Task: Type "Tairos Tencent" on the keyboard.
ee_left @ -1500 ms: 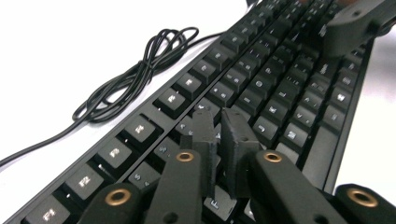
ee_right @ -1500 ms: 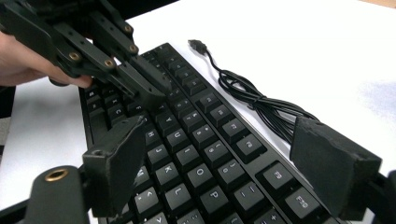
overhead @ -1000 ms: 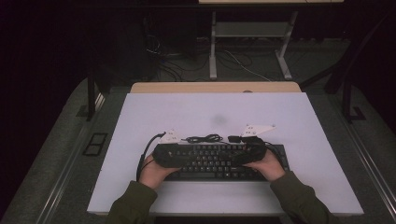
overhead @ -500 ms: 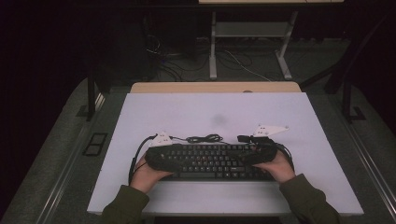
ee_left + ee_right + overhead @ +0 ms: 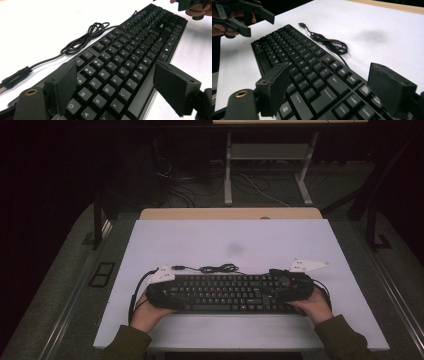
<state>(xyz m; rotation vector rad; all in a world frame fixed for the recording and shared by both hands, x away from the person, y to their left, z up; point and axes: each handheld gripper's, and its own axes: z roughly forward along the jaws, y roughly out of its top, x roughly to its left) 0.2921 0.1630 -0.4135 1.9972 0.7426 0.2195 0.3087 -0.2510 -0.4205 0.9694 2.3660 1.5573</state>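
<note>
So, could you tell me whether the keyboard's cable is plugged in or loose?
Loose. The cable lies bunched on the white table behind the keyboard, and its plug rests free on the tabletop.

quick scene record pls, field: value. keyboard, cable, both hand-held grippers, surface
keyboard: black keyboard lying flat on the table, near the person's edge
cable: black USB cable loosely coiled behind the keyboard, plug lying free
left hand-held gripper: jaws just been opening, stand apart over the keyboard's left end, pads not pressing it
right hand-held gripper: jaws apart over the right end, no grip
surface: white table, faint grey smudge mid-board
</note>
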